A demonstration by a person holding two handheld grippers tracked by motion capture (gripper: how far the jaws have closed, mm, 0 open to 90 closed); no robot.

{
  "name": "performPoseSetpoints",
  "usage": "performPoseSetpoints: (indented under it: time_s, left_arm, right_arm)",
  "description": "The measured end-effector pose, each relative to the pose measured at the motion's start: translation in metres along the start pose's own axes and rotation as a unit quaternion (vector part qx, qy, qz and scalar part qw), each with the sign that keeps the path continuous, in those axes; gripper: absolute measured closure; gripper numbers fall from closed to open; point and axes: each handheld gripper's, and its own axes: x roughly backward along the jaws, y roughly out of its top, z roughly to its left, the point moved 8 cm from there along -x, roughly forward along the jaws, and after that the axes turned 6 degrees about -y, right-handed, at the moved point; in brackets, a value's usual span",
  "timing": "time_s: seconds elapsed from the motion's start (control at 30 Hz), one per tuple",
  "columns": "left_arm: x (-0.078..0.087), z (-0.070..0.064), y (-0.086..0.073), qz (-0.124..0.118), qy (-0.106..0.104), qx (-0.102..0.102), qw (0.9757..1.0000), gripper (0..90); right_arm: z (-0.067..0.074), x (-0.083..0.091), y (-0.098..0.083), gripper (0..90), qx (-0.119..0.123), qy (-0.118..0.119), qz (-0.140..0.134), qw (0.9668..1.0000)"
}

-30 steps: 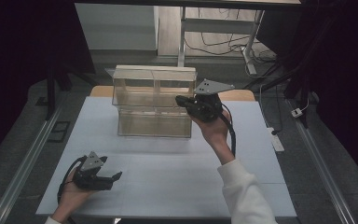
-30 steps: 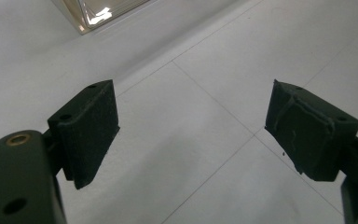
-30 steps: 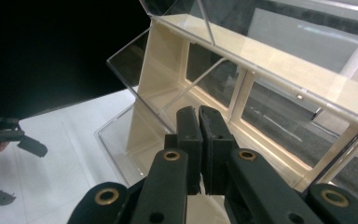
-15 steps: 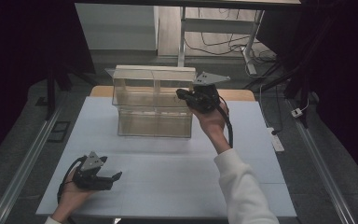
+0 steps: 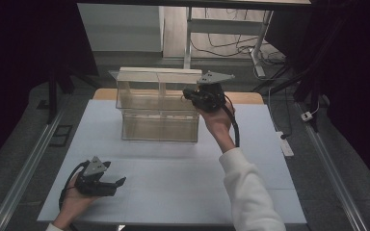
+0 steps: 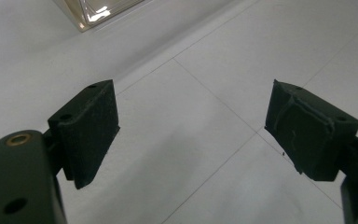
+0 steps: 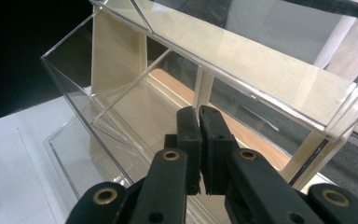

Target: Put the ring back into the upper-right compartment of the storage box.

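Clear glossy plastic organizer point(image 5: 158, 113) with pale wood-like uprights. Beneath it, smooth matt white table point(image 5: 183, 192). Near the organizer, matt black tongs point(image 7: 199, 135), rough-faced pads point(image 6: 93, 126), brass-coloured rivets.

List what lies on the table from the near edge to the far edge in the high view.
Left gripper, resting open on the white table near its front edge → bare white tabletop → clear two-tier plastic organiser → right gripper, jaws shut, raised at the organiser's upper tier on its right side.
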Motion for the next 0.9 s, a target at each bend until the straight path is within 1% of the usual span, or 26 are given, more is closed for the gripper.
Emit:
performPoseSetpoints:
  time_s: [0.1, 0.17, 0.2, 0.23, 0.27, 0.3, 0.33, 0.37, 0.4, 0.43, 0.57, 0.67, 0.87, 0.9]
  left_arm:
    - [0.0, 0.001, 0.0, 0.001, 0.0, 0.001, 1.0, 17.1]
    - [0.0, 0.001, 0.0, 0.001, 0.001, 0.0, 1.0, 17.1]
    - [0.0, 0.001, 0.0, 0.001, 0.001, 0.0, 1.0, 17.1]
    - [0.0, 0.001, -0.001, 0.001, 0.001, 0.0, 1.0, 17.1]
    - [0.0, 0.001, -0.001, 0.001, 0.001, 0.0, 1.0, 17.1]
    - [0.0, 0.001, -0.001, 0.001, 0.001, 0.0, 1.0, 17.1]
    - [0.0, 0.001, -0.001, 0.001, 0.001, 0.0, 1.0, 17.1]
    - [0.0, 0.0, -0.001, 0.001, 0.0, 0.0, 1.0, 17.1]
    - [0.0, 0.0, -0.001, 0.001, 0.0, 0.0, 1.0, 17.0]
    - [0.0, 0.0, -0.001, 0.001, 0.0, 0.0, 1.0, 17.0]
    - [0.0, 0.0, -0.001, 0.001, -0.001, -0.001, 1.0, 17.0]
    - [0.0, 0.0, -0.001, 0.002, -0.002, -0.002, 1.0, 16.9]
    - [0.0, 0.0, -0.001, 0.003, -0.002, -0.003, 1.0, 16.9]
    - [-0.001, 0.0, -0.001, 0.003, -0.002, -0.003, 1.0, 16.8]
  right_arm:
    - [0.001, -0.001, 0.0, 85.4, 0.0, 0.004, -0.002, 1.0]
    - [0.002, -0.002, -0.001, 74.3, -0.001, 0.006, -0.002, 1.0]
    - [0.002, -0.002, -0.001, 70.1, 0.0, 0.005, 0.0, 1.0]
    - [0.002, -0.002, -0.001, 70.1, 0.0, 0.005, 0.0, 1.0]
    - [0.003, -0.002, -0.001, 67.2, 0.001, 0.003, 0.001, 1.0]
    - [0.004, 0.0, -0.001, 62.1, 0.002, 0.005, -0.001, 1.0]
    - [0.004, 0.0, -0.001, 62.1, 0.002, 0.005, -0.001, 1.0]
    - [0.005, 0.002, 0.0, 59.7, -0.004, 0.011, -0.006, 0.9999]
    - [0.005, 0.002, 0.0, 59.7, -0.004, 0.011, -0.006, 0.9999]
    - [0.006, 0.005, 0.0, 57.6, -0.005, 0.017, -0.011, 0.9998]
    - [0.008, 0.009, -0.002, 54.8, -0.001, 0.023, -0.012, 0.9997]
    - [0.008, 0.011, -0.004, 53.9, 0.002, 0.022, -0.013, 0.9997]
    - [0.008, 0.021, -0.011, 52.2, 0.006, 0.022, -0.016, 0.9996]
    - [0.007, 0.024, -0.013, 51.7, 0.011, 0.02, -0.014, 0.9996]
